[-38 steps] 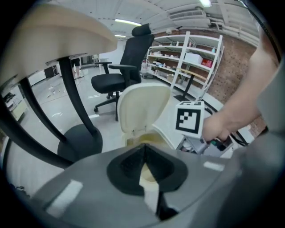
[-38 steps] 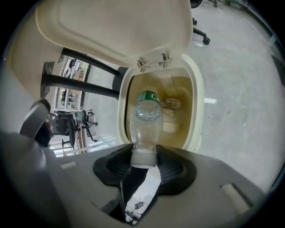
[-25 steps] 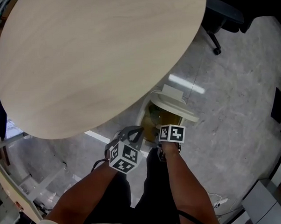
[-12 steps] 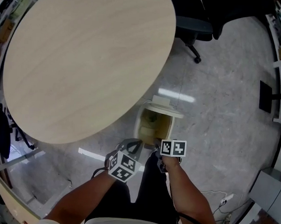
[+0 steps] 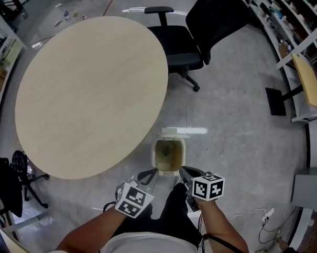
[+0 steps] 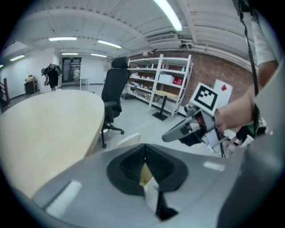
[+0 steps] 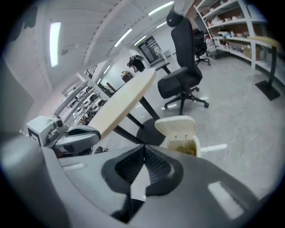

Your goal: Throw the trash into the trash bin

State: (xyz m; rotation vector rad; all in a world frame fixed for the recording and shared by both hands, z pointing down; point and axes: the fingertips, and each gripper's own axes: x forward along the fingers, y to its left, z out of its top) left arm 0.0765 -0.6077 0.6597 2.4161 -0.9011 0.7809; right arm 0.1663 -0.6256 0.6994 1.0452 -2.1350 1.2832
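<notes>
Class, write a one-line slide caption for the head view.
Left gripper and right gripper, both shut, hover near the open trash bin beside a round table.

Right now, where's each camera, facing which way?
Head view: head-mounted, steeply down at round beige wooden table, open cream trash bin; forearms, left gripper, right gripper show.
Left gripper view: on left gripper, toward black office chair; right gripper shows.
Right gripper view: on right gripper, jaws just closed empty, facing bin; left gripper shows.
All share table, chair.
</notes>
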